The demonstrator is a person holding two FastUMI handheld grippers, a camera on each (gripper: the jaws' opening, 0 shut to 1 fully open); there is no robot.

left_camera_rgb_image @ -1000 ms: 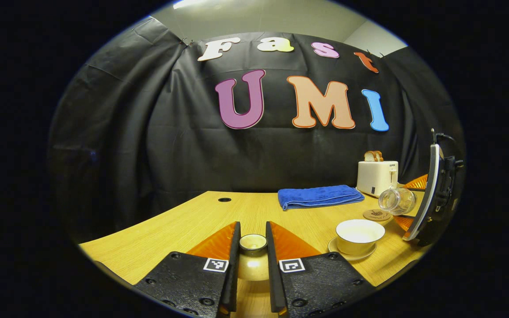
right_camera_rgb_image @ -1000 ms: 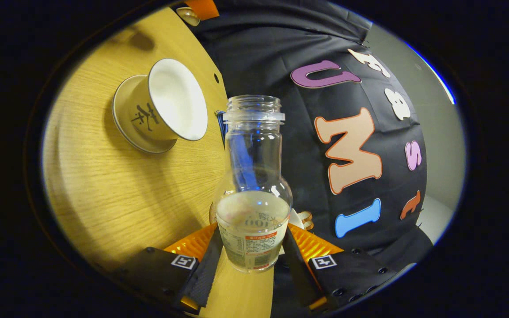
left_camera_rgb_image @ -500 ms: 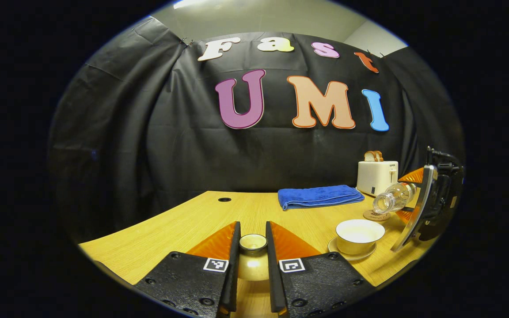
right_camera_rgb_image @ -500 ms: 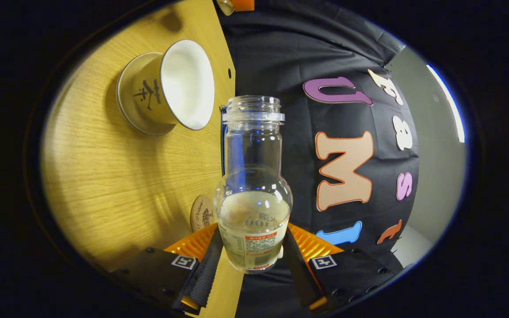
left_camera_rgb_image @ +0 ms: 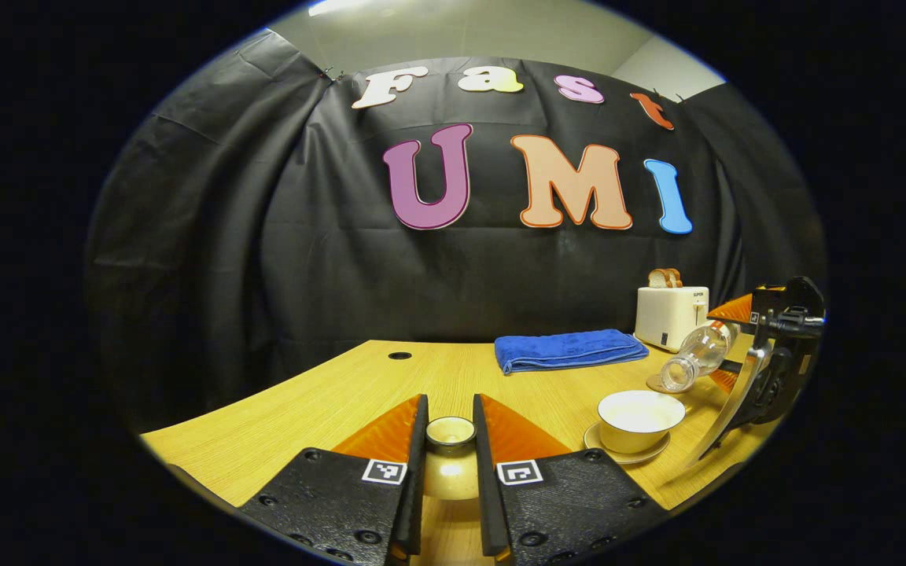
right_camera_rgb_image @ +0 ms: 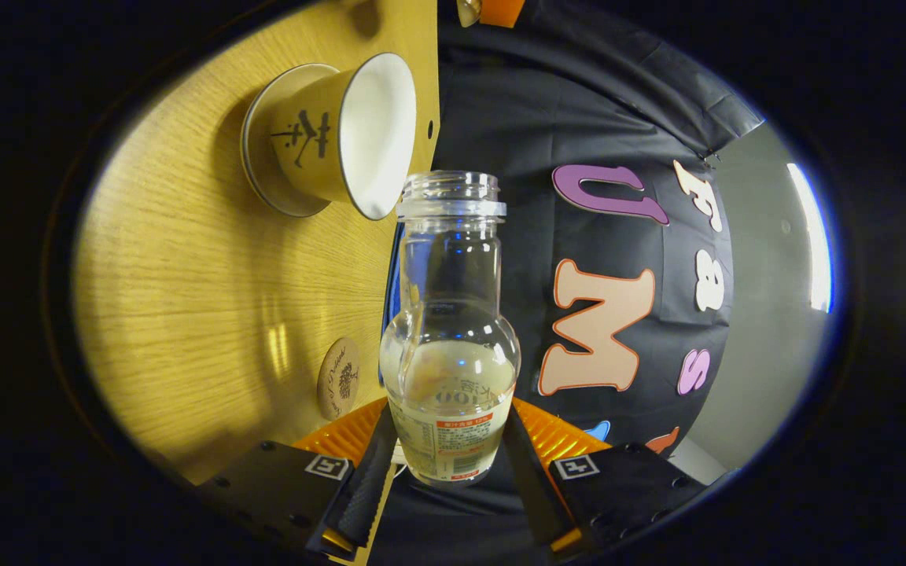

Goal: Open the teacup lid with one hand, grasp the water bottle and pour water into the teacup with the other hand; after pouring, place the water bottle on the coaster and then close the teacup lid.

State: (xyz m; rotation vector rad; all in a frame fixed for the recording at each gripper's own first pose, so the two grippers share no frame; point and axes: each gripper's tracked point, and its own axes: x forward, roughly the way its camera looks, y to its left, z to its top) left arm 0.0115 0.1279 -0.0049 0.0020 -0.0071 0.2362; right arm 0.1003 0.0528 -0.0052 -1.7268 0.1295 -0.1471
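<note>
My left gripper (left_camera_rgb_image: 450, 503) pinches the lid (left_camera_rgb_image: 451, 432), off the teacup (left_camera_rgb_image: 640, 420). My right gripper (right_camera_rgb_image: 450, 475) squeezes the water bottle (right_camera_rgb_image: 451, 330), tipped beside the teacup, mouth near its rim. Pouring looks unfinished. The coaster (right_camera_rgb_image: 337, 377) near the teacup waits; then the lid goes back.

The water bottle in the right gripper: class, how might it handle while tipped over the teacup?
The water bottle looks clear, smooth and rigid, so probably slippery. Capless and tilted mouth-down toward the teacup, it would likely spill. Being round, it may roll if laid down.
</note>
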